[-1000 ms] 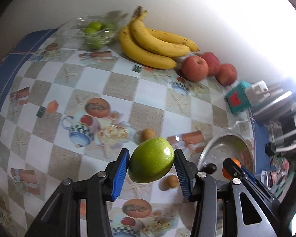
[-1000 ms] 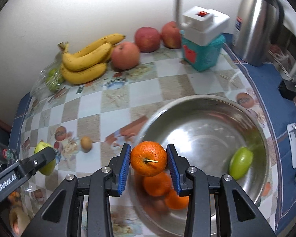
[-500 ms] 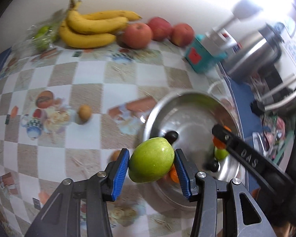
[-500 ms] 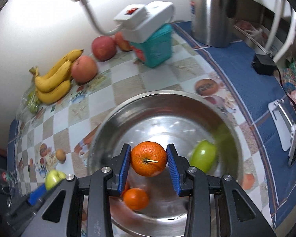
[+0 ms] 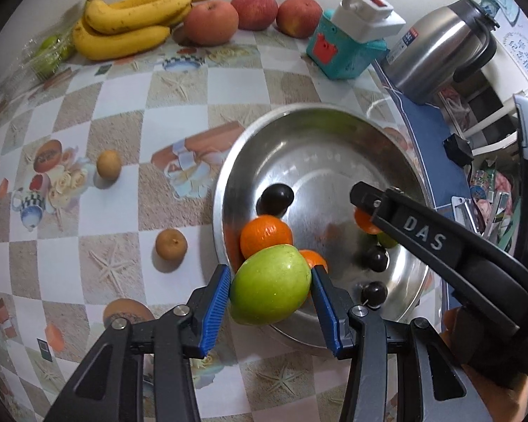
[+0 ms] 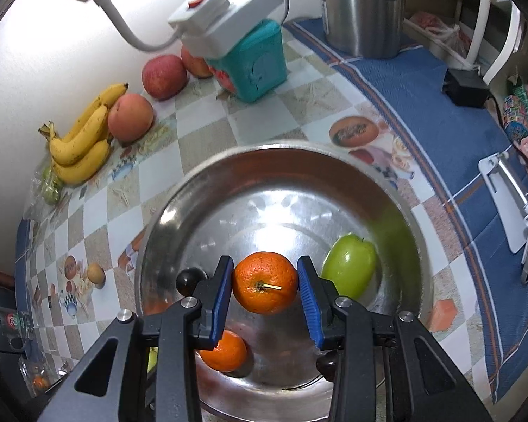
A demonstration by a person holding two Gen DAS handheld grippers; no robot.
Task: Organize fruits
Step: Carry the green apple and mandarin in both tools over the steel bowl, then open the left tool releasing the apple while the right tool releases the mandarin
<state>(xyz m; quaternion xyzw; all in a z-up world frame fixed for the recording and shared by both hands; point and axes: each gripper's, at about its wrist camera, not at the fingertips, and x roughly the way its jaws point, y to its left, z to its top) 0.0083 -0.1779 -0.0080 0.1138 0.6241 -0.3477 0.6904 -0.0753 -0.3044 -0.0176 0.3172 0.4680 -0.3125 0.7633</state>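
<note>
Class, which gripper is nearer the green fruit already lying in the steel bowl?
Right. The right gripper, holding an orange, hangs beside that green fruit; the left gripper is over the bowl's opposite rim.

Both the left gripper (image 5: 270, 311) and the right gripper (image 6: 265, 300) were built of black angular arms with triangular cut-outs. Ribbed blue pads (image 5: 214, 311) were fitted inside the fingers, silver screws were set at the joints, and "DAS" was embossed along one finger.

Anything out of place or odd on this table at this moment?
Mostly tidy. A white power strip sits tilted on top of the teal box, near the fruit. Two small brown fruits lie loose on the tablecloth, outside the metal bowl.
</note>
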